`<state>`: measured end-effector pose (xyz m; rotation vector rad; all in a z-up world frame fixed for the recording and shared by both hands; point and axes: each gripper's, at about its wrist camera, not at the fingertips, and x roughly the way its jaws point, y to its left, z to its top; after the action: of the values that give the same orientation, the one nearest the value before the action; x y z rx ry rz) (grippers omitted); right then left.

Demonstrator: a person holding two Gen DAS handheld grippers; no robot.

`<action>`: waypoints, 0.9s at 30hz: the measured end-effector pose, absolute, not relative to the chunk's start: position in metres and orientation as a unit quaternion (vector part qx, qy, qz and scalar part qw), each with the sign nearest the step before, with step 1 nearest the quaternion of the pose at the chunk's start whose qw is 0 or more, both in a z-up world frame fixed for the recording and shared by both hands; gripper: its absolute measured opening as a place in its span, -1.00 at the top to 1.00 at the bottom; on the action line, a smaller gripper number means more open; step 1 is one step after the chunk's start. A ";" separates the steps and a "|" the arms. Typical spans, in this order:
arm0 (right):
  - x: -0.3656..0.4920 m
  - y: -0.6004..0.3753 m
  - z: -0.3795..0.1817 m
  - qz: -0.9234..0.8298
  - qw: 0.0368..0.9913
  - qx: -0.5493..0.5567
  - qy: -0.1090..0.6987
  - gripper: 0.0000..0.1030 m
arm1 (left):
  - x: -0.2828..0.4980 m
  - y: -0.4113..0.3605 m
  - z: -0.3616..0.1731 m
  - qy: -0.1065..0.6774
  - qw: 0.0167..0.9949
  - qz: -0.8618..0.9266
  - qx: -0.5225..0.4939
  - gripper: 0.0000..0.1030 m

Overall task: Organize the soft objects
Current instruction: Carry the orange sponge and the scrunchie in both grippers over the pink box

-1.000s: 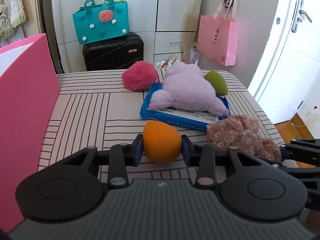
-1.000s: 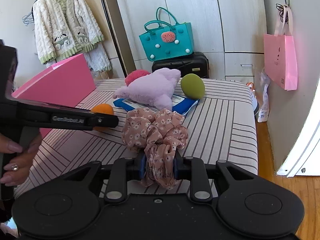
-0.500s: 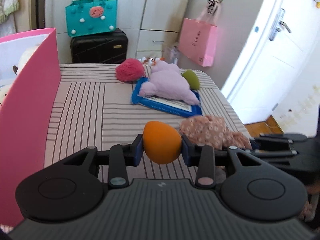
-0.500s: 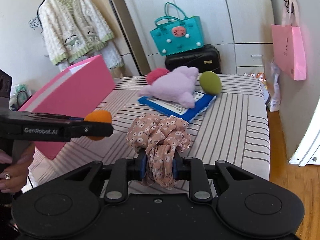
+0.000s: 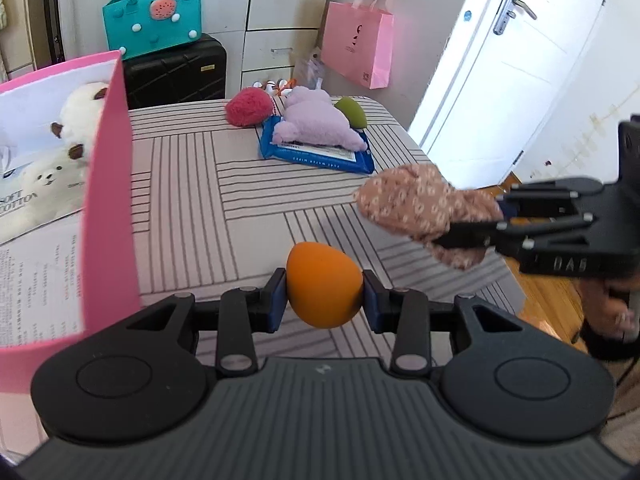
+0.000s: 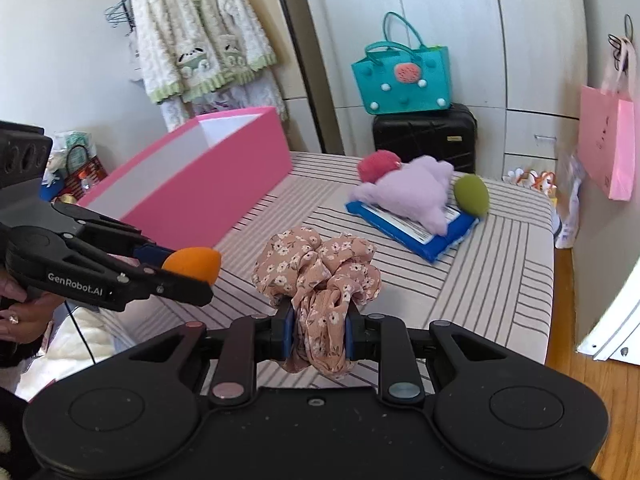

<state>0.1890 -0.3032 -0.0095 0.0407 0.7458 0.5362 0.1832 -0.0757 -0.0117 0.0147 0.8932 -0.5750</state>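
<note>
A: Sponge (image 5: pixel 324 284), orange and egg-shaped — where is it found?
B: It is clamped between the blue pads of the left gripper (image 5: pixel 325 295), whose fingers are closed in against its two sides. It is held in the air over the striped table (image 5: pixel 224 208), beside the pink box (image 5: pixel 108 184).
A: And the scrunchie (image 6: pixel 320 276)?
B: It is pinched by the right gripper (image 6: pixel 319 330), the fingers nearly together with the floral cloth bunched between them and spilling above and below. It too is carried clear of the table, just right of the sponge.
A: What is left on the table?
B: A blue wipes pack (image 5: pixel 320 156) is seen at the far end, with a purple plush (image 5: pixel 316 124) lying on it. A red pom-pom (image 5: pixel 248 106) is touching the plush on the left, and a green sponge (image 5: pixel 352 112) is set against it on the right.
A: Is the box's inside shown?
B: Printed white bears are seen in the left wrist view.
</note>
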 end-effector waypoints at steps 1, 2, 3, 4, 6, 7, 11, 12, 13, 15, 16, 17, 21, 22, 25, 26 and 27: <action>0.190 -0.302 -0.006 0.261 0.895 0.017 0.362 0.47 | 0.181 -0.072 -0.010 0.426 0.862 -0.276 0.009 0.27; 0.190 -0.300 -0.004 0.265 0.892 0.013 0.365 0.47 | 0.179 -0.069 -0.008 0.426 0.861 -0.277 0.013 0.27; 0.190 -0.298 -0.001 0.267 0.890 0.010 0.369 0.47 | 0.177 -0.065 -0.006 0.426 0.861 -0.276 0.017 0.27; 0.191 -0.295 0.001 0.270 0.887 0.007 0.373 0.47 | 0.176 -0.061 -0.004 0.428 0.860 -0.277 0.020 0.27; 0.192 -0.289 0.005 0.279 0.881 0.002 0.382 0.47 | 0.174 -0.054 -0.001 0.437 0.854 -0.282 0.020 0.27; 0.193 -0.285 0.007 0.284 0.877 -0.001 0.387 0.47 | 0.173 -0.051 0.001 0.441 0.851 -0.284 0.020 0.27; 0.192 -0.268 0.018 0.307 0.865 -0.018 0.396 0.47 | 0.166 -0.039 0.009 0.444 0.848 -0.288 0.032 0.27; 0.191 -0.263 0.021 0.312 0.863 -0.021 0.397 0.47 | 0.163 -0.036 0.011 0.445 0.847 -0.289 0.033 0.27; 0.191 -0.259 0.024 0.318 0.860 -0.025 0.398 0.47 | 0.161 -0.033 0.013 0.446 0.846 -0.290 0.034 0.27; 0.190 -0.250 0.030 0.326 0.855 -0.033 0.401 0.47 | 0.157 -0.026 0.017 0.449 0.844 -0.292 0.033 0.27; 0.189 -0.245 0.033 0.331 0.853 -0.038 0.403 0.47 | 0.155 -0.023 0.018 0.450 0.843 -0.292 0.032 0.27; 0.188 -0.241 0.036 0.335 0.850 -0.041 0.404 0.47 | 0.153 -0.020 0.020 0.451 0.842 -0.293 0.030 0.27; 0.184 -0.225 0.046 0.356 0.839 -0.054 0.409 0.47 | 0.144 -0.004 0.029 0.452 0.843 -0.290 0.028 0.27; 0.182 -0.221 0.047 0.360 0.836 -0.057 0.409 0.47 | 0.142 0.000 0.032 0.451 0.844 -0.287 0.029 0.27; 0.180 -0.210 0.052 0.374 0.828 -0.063 0.413 0.47 | 0.136 0.014 0.038 0.448 0.849 -0.278 0.030 0.27; 0.180 -0.207 0.053 0.379 0.825 -0.063 0.415 0.47 | 0.134 0.018 0.040 0.447 0.850 -0.276 0.030 0.27; 0.180 -0.203 0.055 0.384 0.822 -0.063 0.416 0.47 | 0.132 0.023 0.042 0.446 0.852 -0.273 0.029 0.27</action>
<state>0.1798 -0.2032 0.0553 -0.1332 0.8858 0.8163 0.1317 0.0226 0.0418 0.0613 0.9393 -0.5748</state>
